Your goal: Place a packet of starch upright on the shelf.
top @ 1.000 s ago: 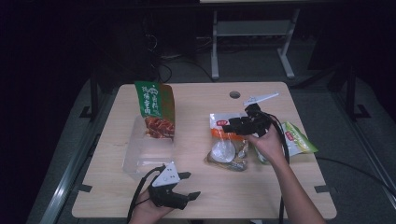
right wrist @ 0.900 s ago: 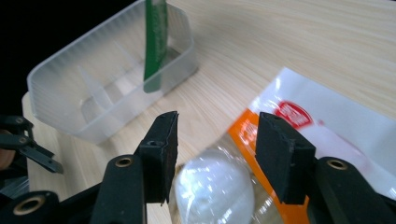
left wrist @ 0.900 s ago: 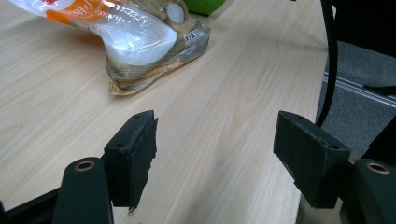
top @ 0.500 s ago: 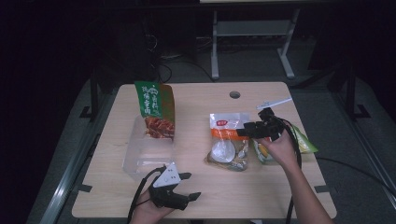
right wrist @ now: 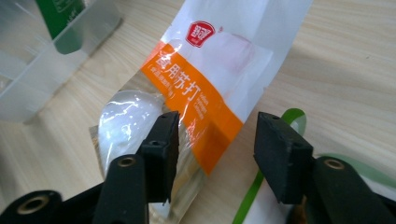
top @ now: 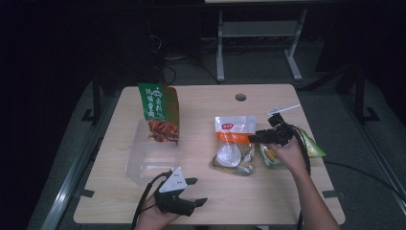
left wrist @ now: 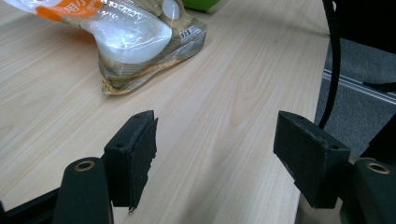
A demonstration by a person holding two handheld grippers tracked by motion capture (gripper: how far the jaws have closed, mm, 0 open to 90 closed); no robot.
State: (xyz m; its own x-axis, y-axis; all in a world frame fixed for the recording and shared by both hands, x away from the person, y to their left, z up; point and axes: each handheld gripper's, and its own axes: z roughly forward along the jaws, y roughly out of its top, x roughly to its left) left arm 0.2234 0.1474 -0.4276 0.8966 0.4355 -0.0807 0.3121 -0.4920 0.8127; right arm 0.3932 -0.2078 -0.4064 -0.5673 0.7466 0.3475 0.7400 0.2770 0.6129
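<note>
An orange-and-white sealed bag (top: pixel 232 143) with clear contents lies flat in the middle of the table. My right gripper (top: pixel 253 139) hovers at its right edge and points left. In the right gripper view the jaws (right wrist: pixel 215 149) stand apart over the bag (right wrist: pixel 210 88), with its orange band under the gap. They have just been closing a little, and the pads touch nothing. My left gripper (top: pixel 200 190) rests near the front edge, open. Between its pads (left wrist: pixel 217 140) there is bare wood, and the bag (left wrist: pixel 135 37) lies farther off.
A clear plastic box (top: pixel 143 165) stands at the left of the table with a green-and-red snack bag (top: pixel 160 110) upright in its far end. A green packet (top: pixel 313 146) lies under my right hand, its edge (right wrist: pixel 261 186) beside the orange bag. A cable hole (top: pixel 241 97) is near the back edge.
My right gripper has moved right and down, from above the orange bag's top to its right edge. The left gripper has stayed in place.
</note>
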